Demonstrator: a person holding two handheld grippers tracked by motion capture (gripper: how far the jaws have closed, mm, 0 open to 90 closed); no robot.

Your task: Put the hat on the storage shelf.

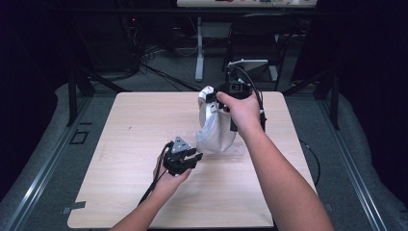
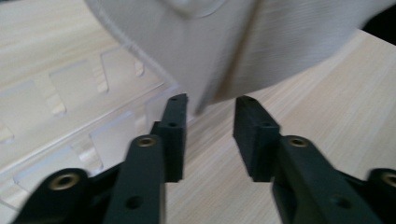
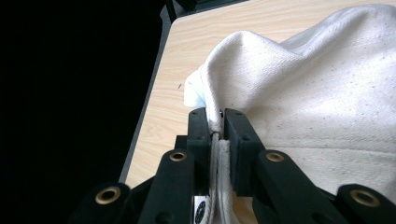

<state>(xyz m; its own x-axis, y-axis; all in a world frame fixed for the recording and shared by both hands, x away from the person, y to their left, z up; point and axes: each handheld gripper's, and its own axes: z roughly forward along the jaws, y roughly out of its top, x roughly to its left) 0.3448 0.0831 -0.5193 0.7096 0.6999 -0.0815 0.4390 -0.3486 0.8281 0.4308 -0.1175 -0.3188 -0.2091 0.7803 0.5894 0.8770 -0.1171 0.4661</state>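
Right gripper (image 3: 215, 128): jaws clamped on the rim of the off-white canvas cloth bag (image 1: 215, 126), held up over the light wooden tabletop (image 1: 130, 144). Left gripper (image 2: 210, 122): jaws apart, just below the bag's hanging bottom. Judgement: advance left squarely, pinching one fold only.

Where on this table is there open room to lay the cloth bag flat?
The whole left half of the table, from its left edge to the left tool, is bare wood. The near strip is bare between the forearms. The middle right is crowded: cloth bag, clear plastic piece and right tool.
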